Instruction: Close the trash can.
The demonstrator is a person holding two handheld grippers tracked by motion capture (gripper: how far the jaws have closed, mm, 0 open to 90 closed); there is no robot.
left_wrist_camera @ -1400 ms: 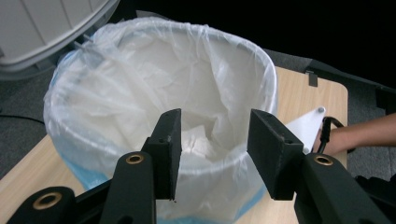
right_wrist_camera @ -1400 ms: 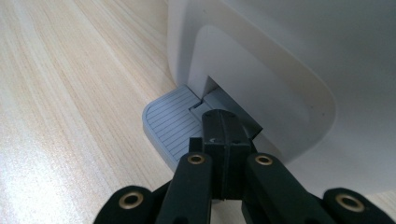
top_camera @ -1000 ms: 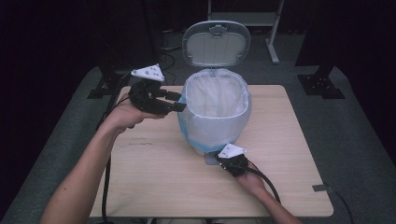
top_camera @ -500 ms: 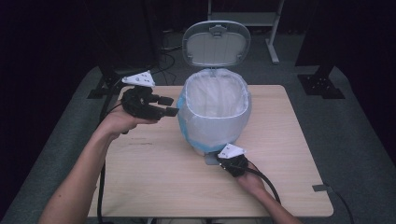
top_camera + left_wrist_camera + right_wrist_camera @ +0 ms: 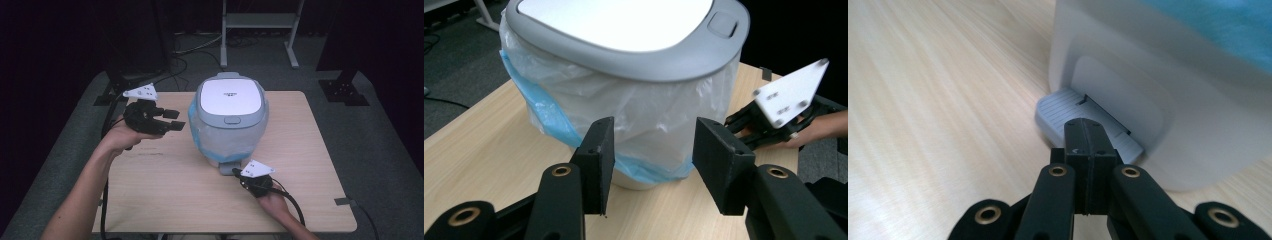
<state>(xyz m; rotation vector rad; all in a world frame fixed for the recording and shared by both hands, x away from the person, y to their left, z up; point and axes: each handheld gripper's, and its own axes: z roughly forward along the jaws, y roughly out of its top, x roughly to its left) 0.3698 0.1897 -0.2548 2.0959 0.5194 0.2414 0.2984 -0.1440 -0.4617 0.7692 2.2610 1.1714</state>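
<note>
A grey-white pedal bin (image 5: 227, 125) stands mid-table with its lid (image 5: 230, 97) down. A clear liner with a blue edge (image 5: 205, 140) hangs over its outside. My left gripper (image 5: 175, 120) is open to the left of the bin, apart from it, jaws pointing at it. In the left gripper view the bin (image 5: 634, 100) sits beyond the empty gap of the left gripper (image 5: 654, 145). My right gripper (image 5: 237, 172) is shut on nothing at the bin's front foot. In the right gripper view the right gripper's tips (image 5: 1087, 130) lie over the grey pedal (image 5: 1068, 112); contact cannot be told.
The wooden table (image 5: 150, 190) has bare room in front and to both sides of the bin. A metal stand (image 5: 260, 20) is on the floor behind. Black stand feet (image 5: 345, 90) flank the table. A bit of tape (image 5: 344, 201) sits near the right edge.
The bin's lid has dropped from upright to shut. My left gripper has drawn back leftward from the bin's rim. The right gripper has stayed by the pedal.
</note>
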